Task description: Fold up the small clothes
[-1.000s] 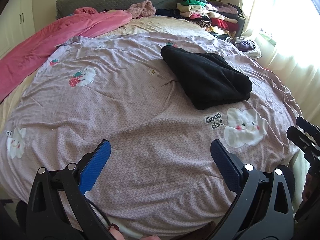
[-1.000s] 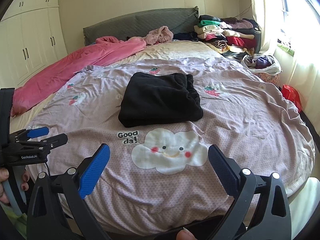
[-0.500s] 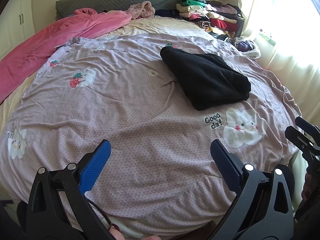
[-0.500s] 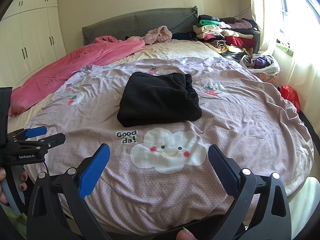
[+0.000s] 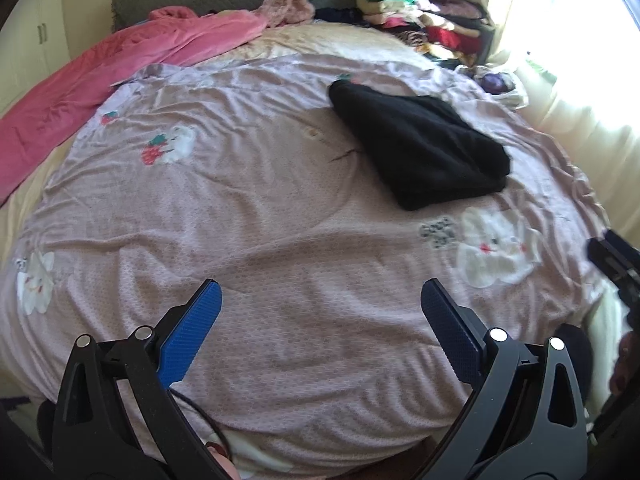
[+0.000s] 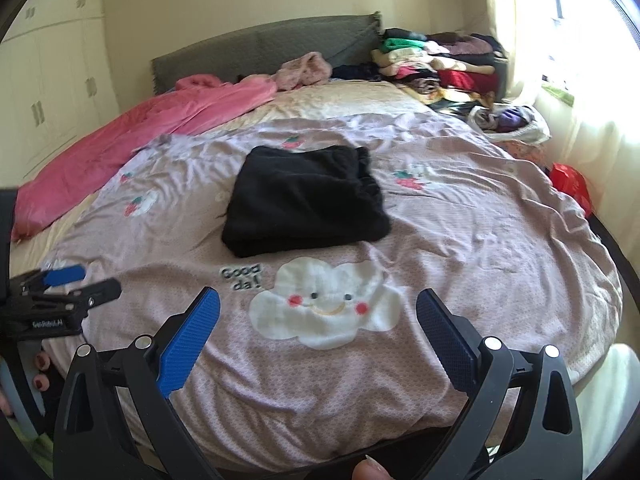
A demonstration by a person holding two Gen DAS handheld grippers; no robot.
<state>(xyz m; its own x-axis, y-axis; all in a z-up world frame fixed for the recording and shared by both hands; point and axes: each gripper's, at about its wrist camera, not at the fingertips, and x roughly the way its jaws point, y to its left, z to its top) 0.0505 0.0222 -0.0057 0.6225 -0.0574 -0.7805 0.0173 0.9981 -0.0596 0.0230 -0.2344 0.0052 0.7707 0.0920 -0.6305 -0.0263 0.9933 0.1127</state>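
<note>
A folded black garment (image 5: 420, 148) (image 6: 304, 196) lies on the lilac bedspread (image 5: 260, 220) (image 6: 480, 240), just beyond the white cloud print (image 6: 324, 312). My left gripper (image 5: 320, 320) hovers open over the near part of the bed, well short of the garment, with nothing between its blue pads. My right gripper (image 6: 318, 320) is open too, above the cloud print, also empty. Each gripper shows at the edge of the other's view: the right one (image 5: 616, 260) and the left one (image 6: 60, 292).
A pink blanket (image 6: 140, 132) lies along the left side of the bed. A stack of folded clothes (image 6: 436, 64) sits at the far right by the grey headboard (image 6: 260, 52). A bag of clothes (image 6: 508, 120) and a bright window are on the right.
Both views have shifted slightly, with a little motion blur in the left one. The black garment has not moved and both grippers stay open.
</note>
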